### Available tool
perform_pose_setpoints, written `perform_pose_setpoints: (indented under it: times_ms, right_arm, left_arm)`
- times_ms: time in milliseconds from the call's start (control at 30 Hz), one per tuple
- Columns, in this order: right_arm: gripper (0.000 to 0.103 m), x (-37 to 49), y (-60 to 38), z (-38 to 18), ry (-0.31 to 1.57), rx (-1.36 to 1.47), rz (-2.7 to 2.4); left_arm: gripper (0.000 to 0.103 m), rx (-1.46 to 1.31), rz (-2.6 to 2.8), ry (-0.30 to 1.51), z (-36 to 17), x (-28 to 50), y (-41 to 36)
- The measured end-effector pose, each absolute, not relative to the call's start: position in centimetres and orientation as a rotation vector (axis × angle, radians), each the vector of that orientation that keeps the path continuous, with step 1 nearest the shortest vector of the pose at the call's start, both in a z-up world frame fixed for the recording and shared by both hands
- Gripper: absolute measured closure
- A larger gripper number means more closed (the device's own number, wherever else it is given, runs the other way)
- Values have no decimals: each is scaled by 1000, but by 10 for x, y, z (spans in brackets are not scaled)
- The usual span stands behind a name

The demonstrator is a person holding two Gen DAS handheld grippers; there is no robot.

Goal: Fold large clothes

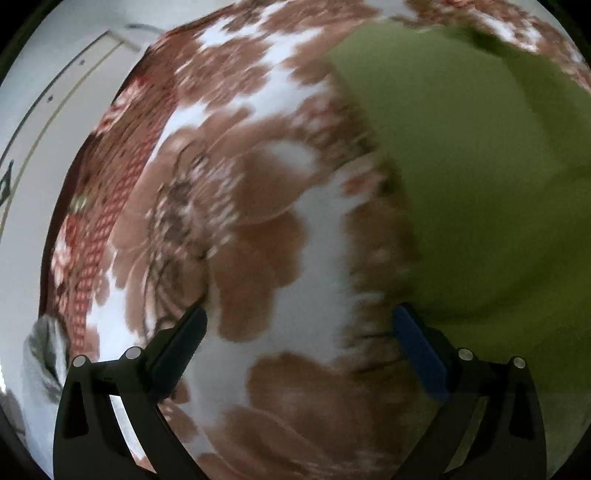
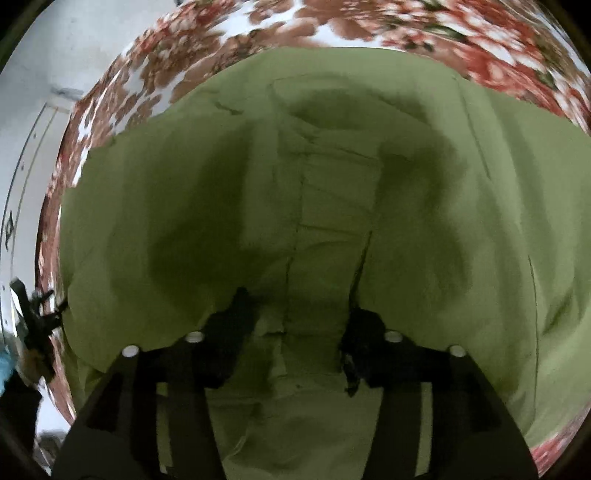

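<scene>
- the green garment [image 2: 332,206] is spread out flat on the floral bedspread [image 2: 388,22], and in the right wrist view it fills nearly everything ahead of and under the right gripper [image 2: 299,325]. a raised strip with seams on both sides runs straight away from the claw down the middle, so i'd guess the long axis points forward from it.
- the right gripper's fingers [image 2: 236,332] are spread apart with that middle strip lying in the gap. the cloth seems bunched up around the tips, but it's too dark and blurry to tell whether anything is actually caught, so i'd call it spread and not pinching.
- over in the left wrist view the same garment [image 1: 480,177] sits off to the right of the left gripper [image 1: 299,325], and its edge runs forward just past the blue-padded finger [image 1: 417,350].
- the left gripper is spread wide with nothing between the jaws. only the bedspread [image 1: 258,229] shows in the gap, and whether the tips touch it i can't tell.
- so the right one is clearly nearer, basically on top of the cloth. the left would need to slide to its right to reach that edge, which is the thing i'd watch.
- beyond the bed's left side there's just a pale wall [image 1: 48,110] with a framed panel. both views are motion-blurred.
</scene>
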State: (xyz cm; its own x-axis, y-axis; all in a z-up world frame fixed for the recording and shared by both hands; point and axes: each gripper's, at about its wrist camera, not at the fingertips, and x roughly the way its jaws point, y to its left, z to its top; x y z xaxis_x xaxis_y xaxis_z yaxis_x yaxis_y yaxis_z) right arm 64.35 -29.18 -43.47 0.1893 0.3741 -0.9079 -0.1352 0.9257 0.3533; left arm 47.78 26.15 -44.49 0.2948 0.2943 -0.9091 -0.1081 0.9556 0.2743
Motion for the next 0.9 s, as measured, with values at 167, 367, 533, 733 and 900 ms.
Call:
perform_pose_setpoints:
  times_ms: [167, 367, 533, 733, 900]
  right_arm:
    - [34, 613, -293, -391, 1243, 97, 323]
    - [20, 588, -234, -349, 1149, -15, 388]
    - [20, 594, -198, -377, 1169, -55, 370]
    - [18, 596, -190, -420, 1225, -154, 330]
    - [18, 587, -196, -395, 1212, -160, 329]
  left_arm:
    - [6, 141, 231, 1184, -409, 476, 258]
    - [5, 45, 93, 1087, -369, 496, 214]
    - [5, 17, 0, 1091, -397, 517, 176]
    - [4, 120, 91, 1145, -444, 521, 186]
    - [5, 37, 116, 1126, -412, 511, 189]
